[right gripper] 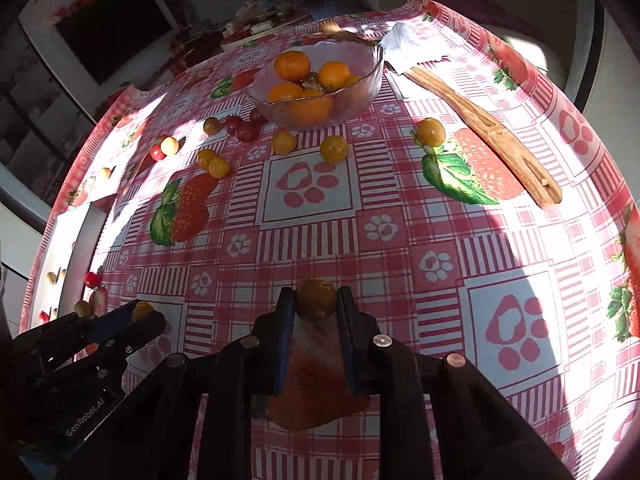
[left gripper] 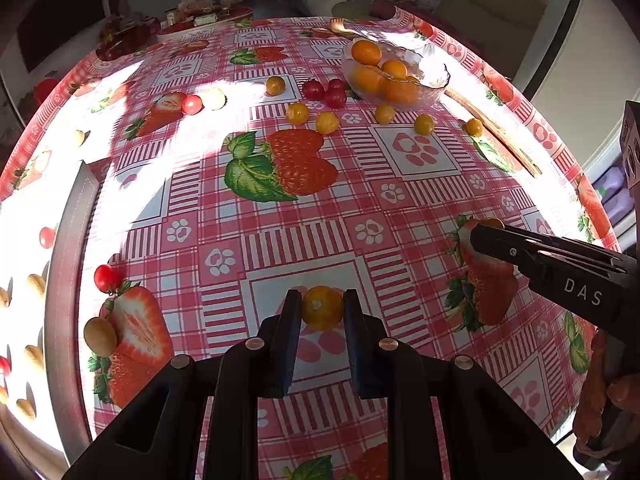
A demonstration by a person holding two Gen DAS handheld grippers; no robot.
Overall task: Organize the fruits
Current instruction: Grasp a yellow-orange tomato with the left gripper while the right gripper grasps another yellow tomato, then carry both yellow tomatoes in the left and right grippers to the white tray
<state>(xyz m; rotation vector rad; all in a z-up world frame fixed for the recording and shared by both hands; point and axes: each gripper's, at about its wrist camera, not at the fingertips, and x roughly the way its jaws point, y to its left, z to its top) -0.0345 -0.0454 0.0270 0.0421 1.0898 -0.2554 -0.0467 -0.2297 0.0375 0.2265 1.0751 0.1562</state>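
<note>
My left gripper [left gripper: 322,307] is shut on a yellow cherry tomato [left gripper: 322,308], held just above the strawberry-print tablecloth. My right gripper [right gripper: 316,299] is shut on another yellow cherry tomato [right gripper: 316,298]; it also shows in the left wrist view [left gripper: 486,229] at the right. The left gripper shows in the right wrist view [right gripper: 142,314] at the lower left. A glass bowl [right gripper: 360,80] with oranges [right gripper: 292,65] stands at the far side of the table. Loose yellow tomatoes [right gripper: 334,148] and red tomatoes [right gripper: 240,127] lie in front of the bowl.
A wooden spatula [right gripper: 484,126] lies right of the bowl, with a white tissue [right gripper: 408,46] at its far end. A grey-edged tray [left gripper: 66,280] with a few tomatoes [left gripper: 107,278] beside it is at the left. A sofa and cluttered low table stand beyond.
</note>
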